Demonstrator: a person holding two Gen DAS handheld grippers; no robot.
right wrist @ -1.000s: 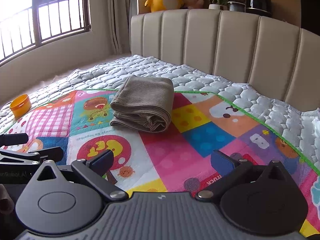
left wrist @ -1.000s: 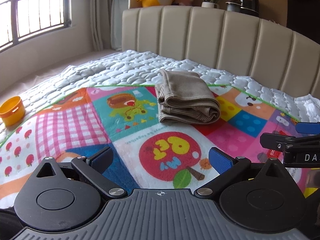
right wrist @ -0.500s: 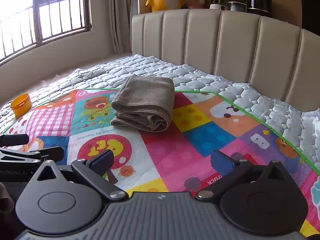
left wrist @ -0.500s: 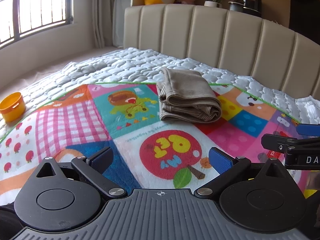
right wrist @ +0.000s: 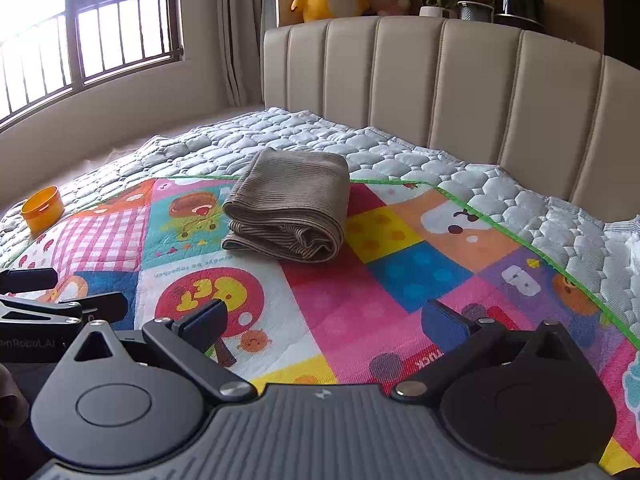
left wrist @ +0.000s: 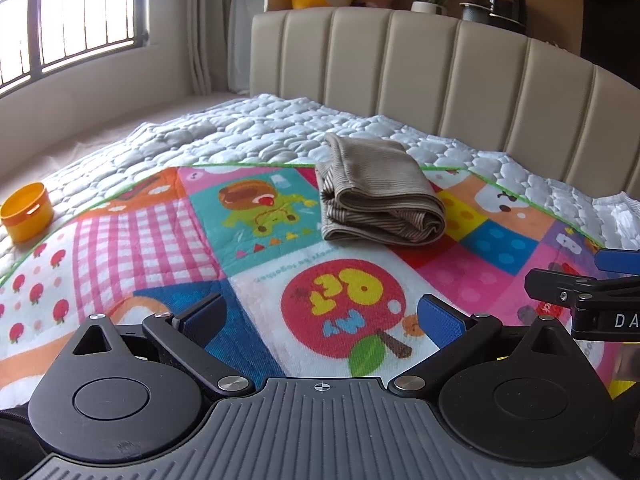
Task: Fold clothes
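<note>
The brown striped garment [left wrist: 378, 190] lies folded in a thick bundle at 12 o'clock; left gripper [left wrist: 320, 316] and right gripper [right wrist: 326, 320] both stand apart, empty.

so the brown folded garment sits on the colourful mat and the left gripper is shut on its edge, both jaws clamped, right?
Not quite. The brown folded garment does sit on the colourful mat, but the left gripper is open and empty, well short of it, as the left wrist view shows.

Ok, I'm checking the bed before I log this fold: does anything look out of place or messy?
Only the orange cup, which sits on the quilt at the far left, unrelated to clothes. The brown garment lies folded, its striped inner layers showing at the near edge.
</note>
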